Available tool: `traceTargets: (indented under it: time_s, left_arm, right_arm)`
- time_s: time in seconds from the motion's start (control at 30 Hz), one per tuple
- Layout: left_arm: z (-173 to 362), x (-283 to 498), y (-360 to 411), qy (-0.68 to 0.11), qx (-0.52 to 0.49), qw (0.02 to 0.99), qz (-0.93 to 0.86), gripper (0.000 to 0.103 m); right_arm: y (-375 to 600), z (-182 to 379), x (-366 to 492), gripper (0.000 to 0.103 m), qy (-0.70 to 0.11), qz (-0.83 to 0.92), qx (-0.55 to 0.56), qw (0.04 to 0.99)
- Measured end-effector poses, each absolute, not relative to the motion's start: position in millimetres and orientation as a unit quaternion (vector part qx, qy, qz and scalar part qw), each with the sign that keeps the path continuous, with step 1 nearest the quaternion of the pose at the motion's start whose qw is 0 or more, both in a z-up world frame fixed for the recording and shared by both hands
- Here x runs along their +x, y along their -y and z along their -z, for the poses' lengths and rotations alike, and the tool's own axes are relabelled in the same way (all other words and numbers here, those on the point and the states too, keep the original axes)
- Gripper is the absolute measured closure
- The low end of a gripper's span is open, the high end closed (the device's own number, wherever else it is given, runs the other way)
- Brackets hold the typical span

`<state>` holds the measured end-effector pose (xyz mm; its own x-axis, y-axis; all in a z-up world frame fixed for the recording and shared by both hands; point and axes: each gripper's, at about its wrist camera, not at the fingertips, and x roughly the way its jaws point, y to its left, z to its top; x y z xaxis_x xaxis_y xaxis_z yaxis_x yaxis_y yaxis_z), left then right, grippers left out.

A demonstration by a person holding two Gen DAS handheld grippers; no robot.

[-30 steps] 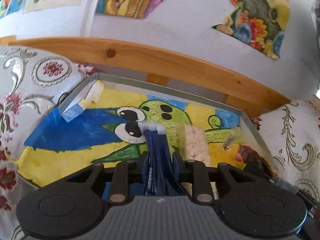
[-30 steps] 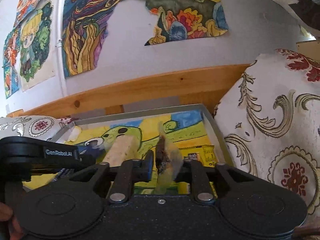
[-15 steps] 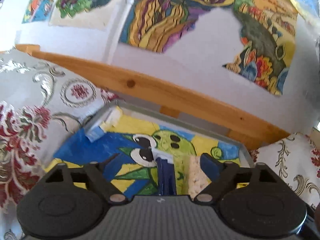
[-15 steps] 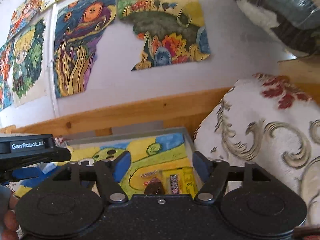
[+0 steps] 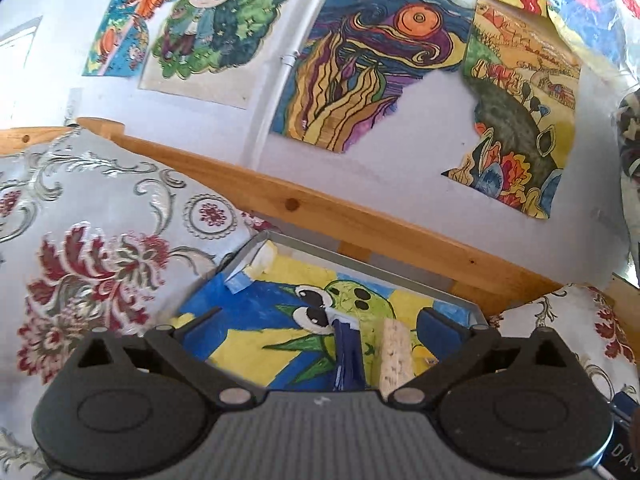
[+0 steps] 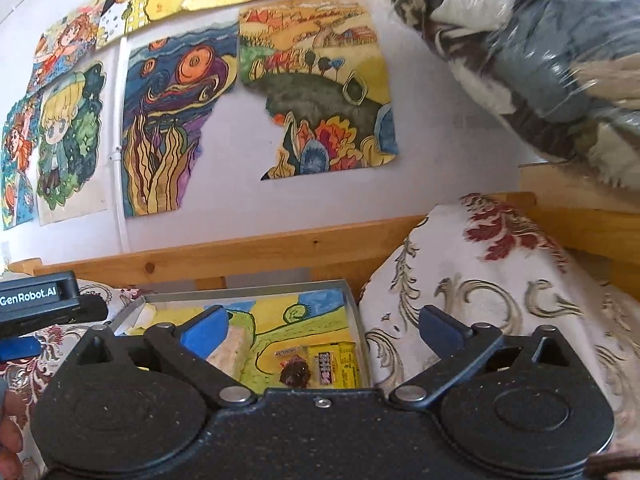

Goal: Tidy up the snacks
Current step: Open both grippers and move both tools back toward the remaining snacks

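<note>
A grey tray (image 5: 360, 258) with a painted cartoon lining lies between two cushions. In it a dark blue snack packet (image 5: 349, 364) rests beside a pale rice cracker bar (image 5: 395, 360). My left gripper (image 5: 320, 326) hangs above them, open and empty. In the right wrist view the same tray (image 6: 354, 312) holds a yellow snack packet (image 6: 336, 362), a dark brown wrapped snack (image 6: 295, 372) and the cracker bar (image 6: 228, 350). My right gripper (image 6: 322, 326) is open and empty above the tray's right end.
Patterned cushions (image 5: 100, 240) (image 6: 500, 300) flank the tray. A wooden rail (image 5: 360, 220) runs behind it under a wall of paintings (image 5: 380, 72). The other gripper's body (image 6: 38, 300) shows at the left. A plastic-wrapped bundle (image 6: 540, 52) sits at the upper right.
Both grippers opened and let go of their snacks, the blue packet and the brown wrapped snack, into the tray. Both then rose and tilted up toward the wall.
</note>
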<state>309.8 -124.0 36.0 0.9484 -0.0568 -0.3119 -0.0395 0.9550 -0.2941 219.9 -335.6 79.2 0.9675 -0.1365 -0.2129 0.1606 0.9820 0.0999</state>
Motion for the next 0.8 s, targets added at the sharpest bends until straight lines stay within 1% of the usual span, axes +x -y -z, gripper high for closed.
traceTargets:
  time_s: [0.27,0.5,0.8]
  left_arm:
    - [-35.6,265.0,114.8,-0.161,-0.138,0.977,0.01,0.001]
    - [-37.7,232.3,106.4,-0.169,-0.116,0.978,0.024,0.001]
    - [-34.5,195.2,94.5,-0.18,-0.101,0.978,0.034,0.001]
  right_arm:
    - [324.3,-87.1,170.5,0.001,-0.104,0.077,0.053,0.99]
    - [308.4,-81.1,134.9,0.001,-0.132,0.058,0.038,0.989]
    - [286.5,-78.5,92.1,0.001,-0.149,0.032,0.01,0.988]
